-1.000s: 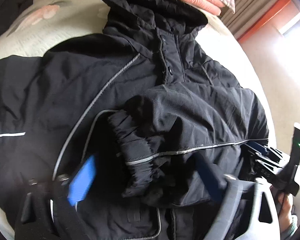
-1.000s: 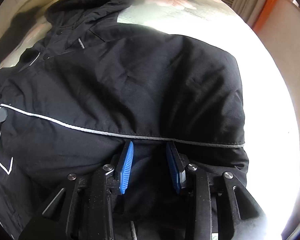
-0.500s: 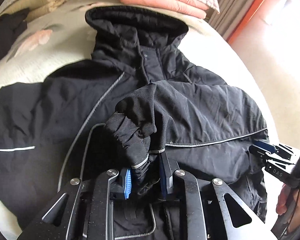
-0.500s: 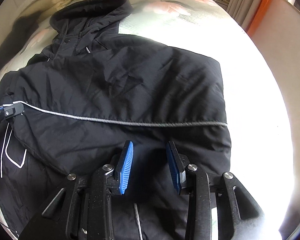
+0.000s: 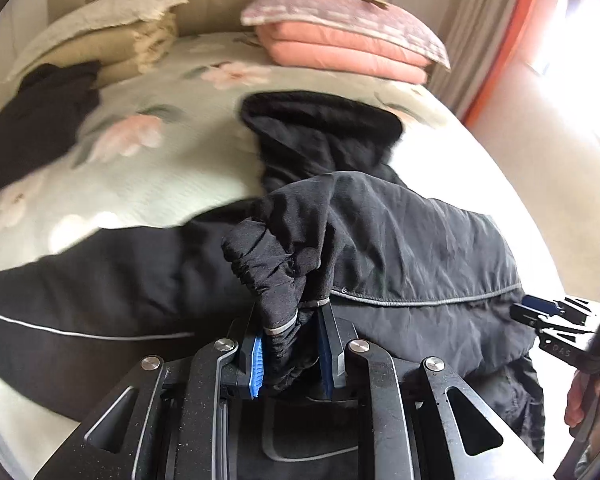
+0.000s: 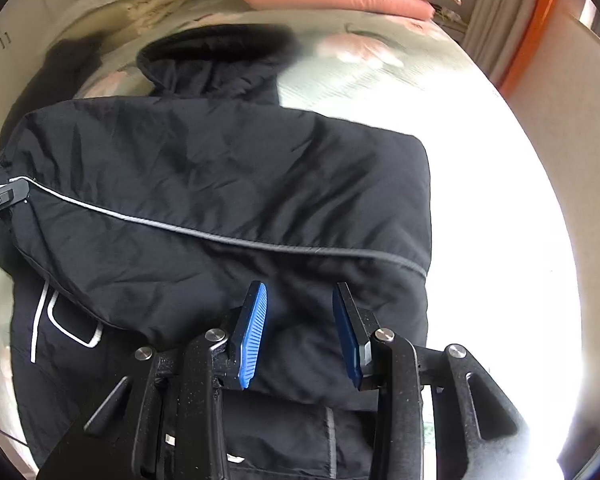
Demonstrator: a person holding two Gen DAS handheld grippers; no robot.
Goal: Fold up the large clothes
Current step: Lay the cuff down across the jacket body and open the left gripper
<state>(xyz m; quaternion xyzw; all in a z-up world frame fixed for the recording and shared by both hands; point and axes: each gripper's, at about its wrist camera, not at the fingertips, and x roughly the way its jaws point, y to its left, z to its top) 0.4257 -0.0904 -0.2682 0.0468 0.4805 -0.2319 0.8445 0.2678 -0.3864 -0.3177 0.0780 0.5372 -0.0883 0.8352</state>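
Jaws of left gripper (image 5: 291,354) clamped on the gathered sleeve cuff (image 5: 276,280), right gripper (image 6: 302,330) jaws pinching a fold of the black jacket (image 6: 220,168), jacket spread on floral bed (image 5: 172,160), pink blankets (image 5: 340,46) beyond.

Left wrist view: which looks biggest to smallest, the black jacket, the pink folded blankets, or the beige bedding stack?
1. black jacket, by far.
2 and 3. pink folded blankets and beige bedding stack look alike in size; both lie far back on the bed, so I won't rank them.
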